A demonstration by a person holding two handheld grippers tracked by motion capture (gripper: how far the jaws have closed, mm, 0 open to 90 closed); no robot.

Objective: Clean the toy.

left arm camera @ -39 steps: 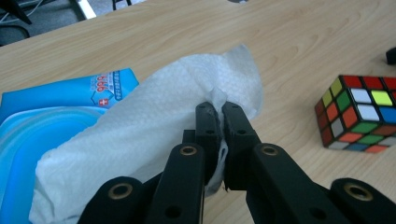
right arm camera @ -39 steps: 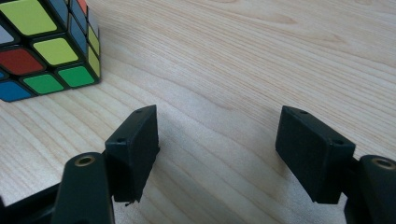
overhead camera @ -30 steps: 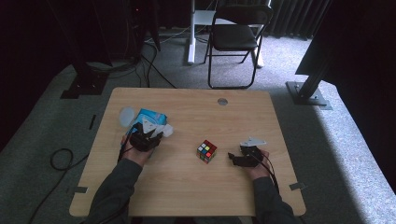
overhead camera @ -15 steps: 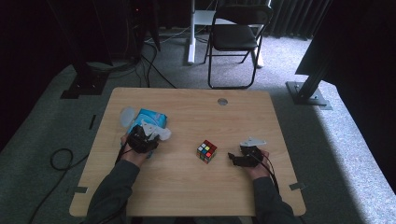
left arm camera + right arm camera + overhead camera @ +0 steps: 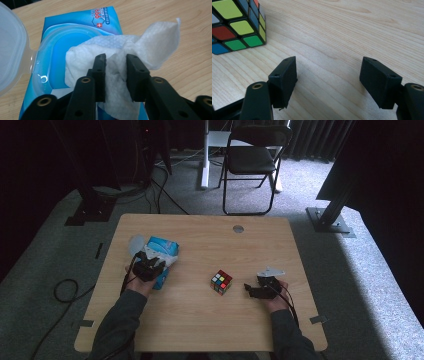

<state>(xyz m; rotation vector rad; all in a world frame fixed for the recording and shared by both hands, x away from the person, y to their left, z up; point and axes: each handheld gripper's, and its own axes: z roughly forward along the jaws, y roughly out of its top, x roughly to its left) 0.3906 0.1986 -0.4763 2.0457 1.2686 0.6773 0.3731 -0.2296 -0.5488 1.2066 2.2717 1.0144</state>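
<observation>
The left gripper (image 5: 115, 75) is pinching a white crumpled wet wipe (image 5: 130, 52) between its two black jaws, which are sitting close together on a fold of it — the wipe is sticking up out of the blue plastic wipes pack (image 5: 75, 32), whose clear plastic flip lid (image 5: 11, 47) is lying open to one side. In the high view that pack (image 5: 162, 251) is sitting on the left part of the light wooden table (image 5: 210, 320). The right gripper (image 5: 328, 75) is resting low over bare wood with its jaws spread wide and holding nothing — a multicoloured puzzle cube (image 5: 235, 23) is sitting just beside it, not touching.
</observation>
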